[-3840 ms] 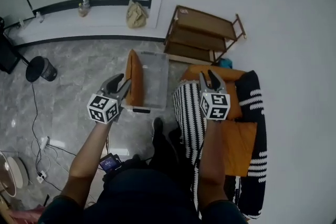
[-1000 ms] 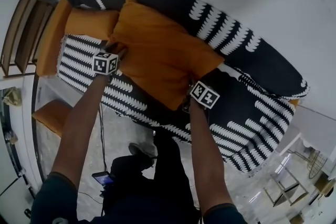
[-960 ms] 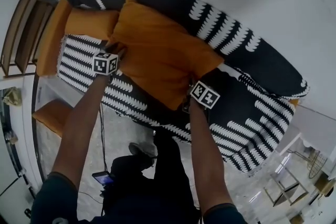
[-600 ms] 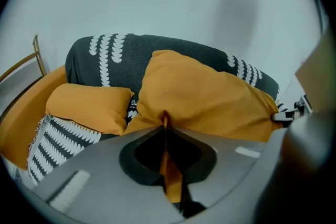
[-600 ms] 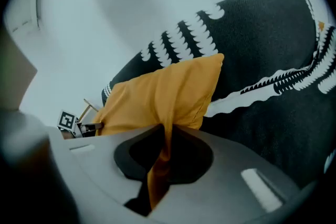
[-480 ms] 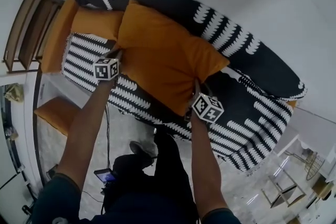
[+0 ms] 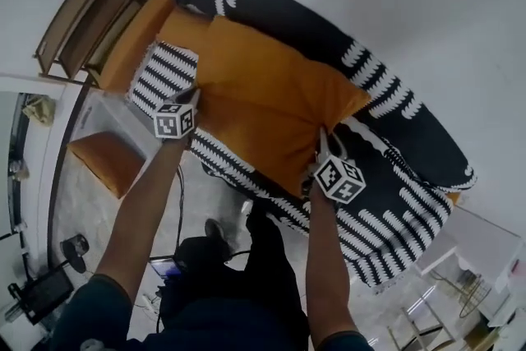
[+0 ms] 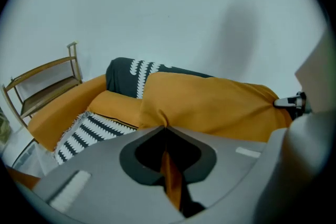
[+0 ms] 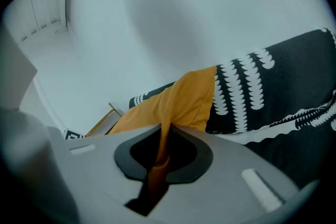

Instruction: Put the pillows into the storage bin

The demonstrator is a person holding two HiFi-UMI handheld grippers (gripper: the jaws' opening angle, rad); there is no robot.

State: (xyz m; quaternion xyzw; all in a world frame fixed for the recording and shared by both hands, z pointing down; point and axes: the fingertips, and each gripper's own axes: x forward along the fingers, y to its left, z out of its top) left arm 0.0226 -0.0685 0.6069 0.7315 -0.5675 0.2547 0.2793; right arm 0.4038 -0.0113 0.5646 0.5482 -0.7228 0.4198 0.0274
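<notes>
Head view: orange pillow [image 7: 271, 107] spans the black-and-white sofa [image 7: 394, 201], held at two edges | left gripper [image 7: 195, 94]: jaws pressed together on a fold at the pillow's left edge | right gripper [image 7: 321, 136]: jaws have just been closing, now pinching fabric at its near right corner

A big orange pillow [image 7: 271, 107] is soft and square. It is tilted over the sofa [image 7: 394, 210], pinched at two edges by the left gripper [image 7: 194, 95] and the right gripper [image 7: 321, 135]. Another orange pillow [image 7: 177, 30] lies behind it. A third pillow [image 7: 103, 163] sits low by the floor.
</notes>
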